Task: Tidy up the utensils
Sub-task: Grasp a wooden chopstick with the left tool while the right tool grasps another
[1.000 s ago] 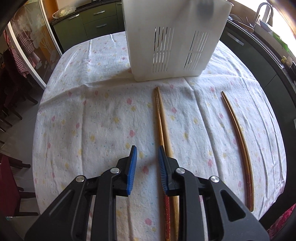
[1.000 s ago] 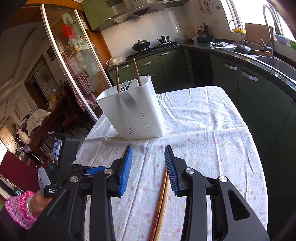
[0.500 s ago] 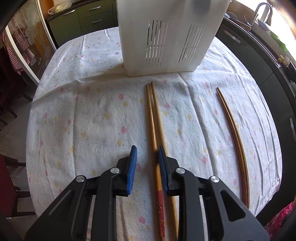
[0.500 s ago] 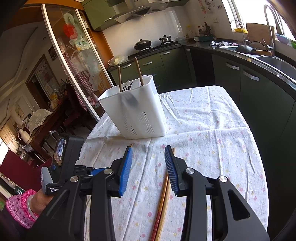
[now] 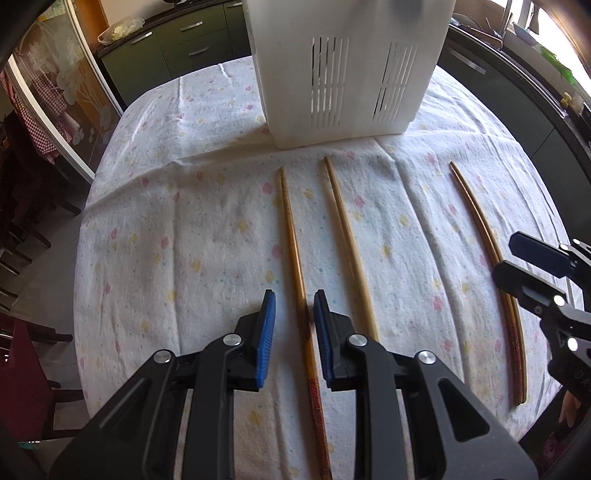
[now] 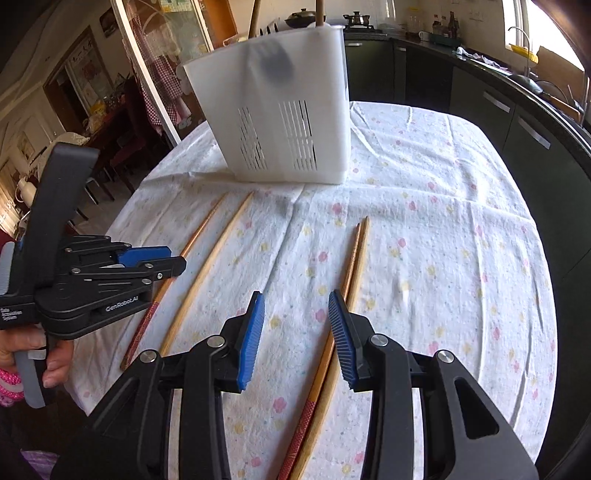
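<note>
Dark green kitchen cabinets (image 5: 177, 48) ring a surface covered by a white flower-print tablecloth (image 5: 177, 229), and on it lie the chopsticks of the task. From the left wrist view, one red-ended chopstick (image 5: 295, 258) runs lengthwise between the fingers of the left gripper (image 5: 290, 325); the blue pads stand a little apart on either side of it and do not press on it. Just beside it to the right lies a paler wooden chopstick (image 5: 351, 243), separate from the first. Well apart, toward the right edge of the cloth, a pair of chopsticks (image 6: 351, 266) lies side by side, touching along its length. The right gripper (image 6: 295, 325) hangs over this pair with its fingers apart; the pair passes under the right-hand finger, not between the two. Beyond all the chopstick tips stands a white slotted utensil holder (image 6: 280, 118), upright, with two wooden handles (image 6: 319, 11) sticking out of its top. A hand (image 6: 40, 354) in a pink cuff grips the left gripper's handle.
</note>
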Tool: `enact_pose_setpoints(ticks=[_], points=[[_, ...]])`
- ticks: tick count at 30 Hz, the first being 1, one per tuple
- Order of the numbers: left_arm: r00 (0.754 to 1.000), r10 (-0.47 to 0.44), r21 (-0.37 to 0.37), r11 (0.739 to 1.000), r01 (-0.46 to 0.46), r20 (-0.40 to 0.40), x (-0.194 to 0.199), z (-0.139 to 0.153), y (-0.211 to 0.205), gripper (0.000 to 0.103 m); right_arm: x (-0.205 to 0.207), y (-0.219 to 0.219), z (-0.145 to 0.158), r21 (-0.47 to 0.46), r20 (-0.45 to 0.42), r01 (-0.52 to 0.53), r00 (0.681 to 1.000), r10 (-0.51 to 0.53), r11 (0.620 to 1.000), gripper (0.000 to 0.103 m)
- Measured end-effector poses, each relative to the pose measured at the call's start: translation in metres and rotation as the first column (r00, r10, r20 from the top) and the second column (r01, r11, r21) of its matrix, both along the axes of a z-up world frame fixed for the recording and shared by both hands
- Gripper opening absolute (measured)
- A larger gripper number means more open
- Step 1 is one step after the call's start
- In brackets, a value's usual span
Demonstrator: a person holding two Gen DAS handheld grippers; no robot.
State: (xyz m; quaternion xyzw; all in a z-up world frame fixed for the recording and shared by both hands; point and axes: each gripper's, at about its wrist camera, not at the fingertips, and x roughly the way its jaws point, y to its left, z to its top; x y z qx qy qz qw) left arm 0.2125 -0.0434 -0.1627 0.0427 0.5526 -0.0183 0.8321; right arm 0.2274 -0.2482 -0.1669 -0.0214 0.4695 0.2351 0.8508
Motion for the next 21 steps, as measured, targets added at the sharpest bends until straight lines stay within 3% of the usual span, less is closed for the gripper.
enact_pose_setpoints(ticks=[6, 14, 21], points=[[1.000, -0.027, -0.004, 1.000, 0.027, 0.009, -0.004, 0.002, -0.005, 0.021, 0.014, -0.003, -0.012, -0.012, -0.010, 0.062, 0.998, -0.062, 0.998, 0.037], [1.000, -0.022, -0.020, 1.000, 0.022, 0.019, 0.000, 0.000, -0.004, 0.021, 0.025, 0.009, -0.017, -0.060, -0.013, 0.069, 0.997, -0.070, 0.996, 0.039], [0.999, -0.028, -0.029, 0.999, 0.029, 0.016, 0.004, 0.000, -0.002, 0.021, 0.032, 0.009, -0.019, -0.096, -0.065, 0.098, 0.992, -0.104, 0.991, 0.039]])
